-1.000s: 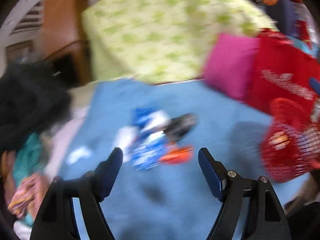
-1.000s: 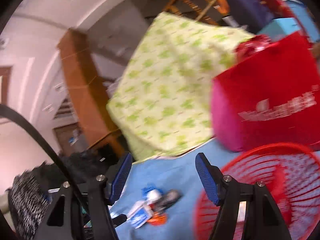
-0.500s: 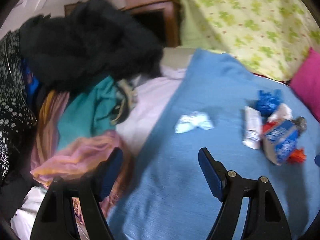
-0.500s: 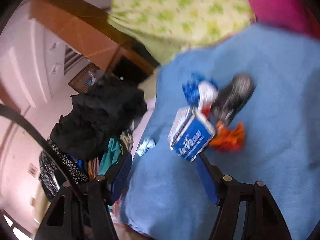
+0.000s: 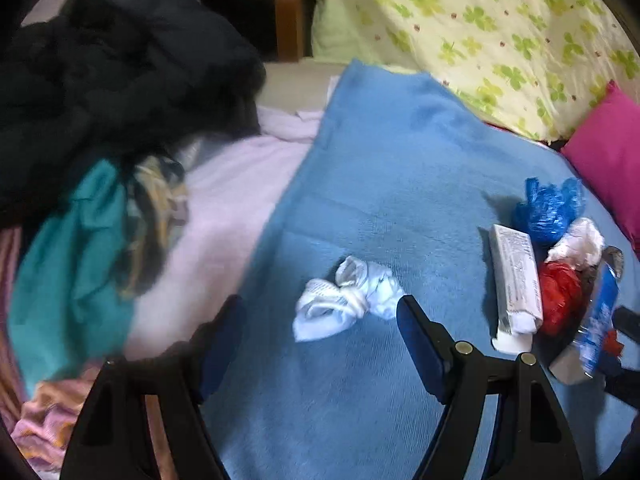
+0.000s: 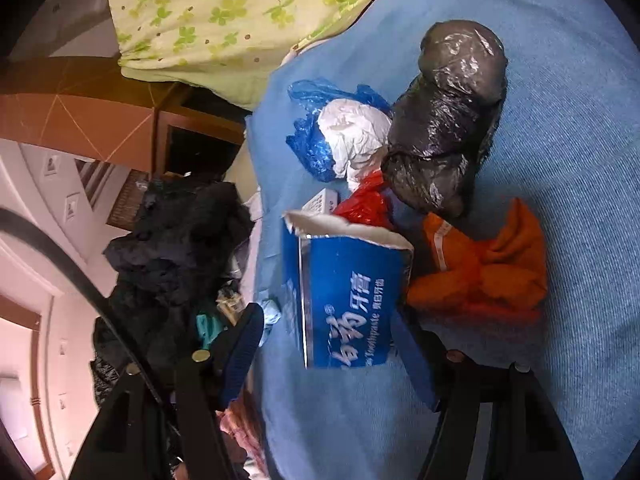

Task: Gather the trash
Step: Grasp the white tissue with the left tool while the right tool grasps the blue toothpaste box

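Two cartons, five crumpled bags, one white wad.

Left claw and right claw both gape, angled downward.

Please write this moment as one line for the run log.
left gripper: open, over white wrapper | right gripper: open, blue toothpaste box between jaws, not gripped | surface: blue blanket
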`<state>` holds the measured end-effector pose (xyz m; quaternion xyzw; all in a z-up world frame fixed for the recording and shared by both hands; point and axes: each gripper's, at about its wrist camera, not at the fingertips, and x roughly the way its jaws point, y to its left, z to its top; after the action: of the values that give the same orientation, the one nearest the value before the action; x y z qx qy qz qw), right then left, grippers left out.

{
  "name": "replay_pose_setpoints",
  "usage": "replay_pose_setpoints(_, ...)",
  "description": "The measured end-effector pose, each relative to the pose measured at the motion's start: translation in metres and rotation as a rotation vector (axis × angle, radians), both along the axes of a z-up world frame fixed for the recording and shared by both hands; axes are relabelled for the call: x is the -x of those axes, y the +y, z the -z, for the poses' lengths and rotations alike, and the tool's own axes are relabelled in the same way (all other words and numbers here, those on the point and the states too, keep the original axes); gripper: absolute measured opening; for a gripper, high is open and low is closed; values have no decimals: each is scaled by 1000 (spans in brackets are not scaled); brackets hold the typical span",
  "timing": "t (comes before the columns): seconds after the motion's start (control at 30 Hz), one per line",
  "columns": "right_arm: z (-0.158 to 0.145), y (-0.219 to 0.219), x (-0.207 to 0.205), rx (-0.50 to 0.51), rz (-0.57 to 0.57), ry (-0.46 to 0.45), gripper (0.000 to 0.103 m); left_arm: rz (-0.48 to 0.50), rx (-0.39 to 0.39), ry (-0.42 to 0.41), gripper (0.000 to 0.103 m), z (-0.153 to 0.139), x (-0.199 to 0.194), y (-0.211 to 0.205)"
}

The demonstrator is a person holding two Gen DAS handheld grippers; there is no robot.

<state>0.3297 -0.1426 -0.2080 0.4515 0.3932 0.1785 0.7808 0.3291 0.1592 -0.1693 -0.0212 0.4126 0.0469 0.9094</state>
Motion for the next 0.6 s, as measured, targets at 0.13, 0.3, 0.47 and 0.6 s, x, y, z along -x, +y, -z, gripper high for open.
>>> replay_pose_setpoints(0.13,0,12,-7,41,43,30,71,11,15,38,78,13,-20,-3)
replay_pose_setpoints(0.3,-4,26,-15,172,54,21,74,43,110,87,60,27,-30,-1)
replay_pose_setpoints(0.47,10,10,-22,44,88,49,74,62,112,67,48,33,-24,-6)
replay_pose_setpoints(0.6,12,8,-25,4,60,25,50,65,105,69,32,30,-18,-11)
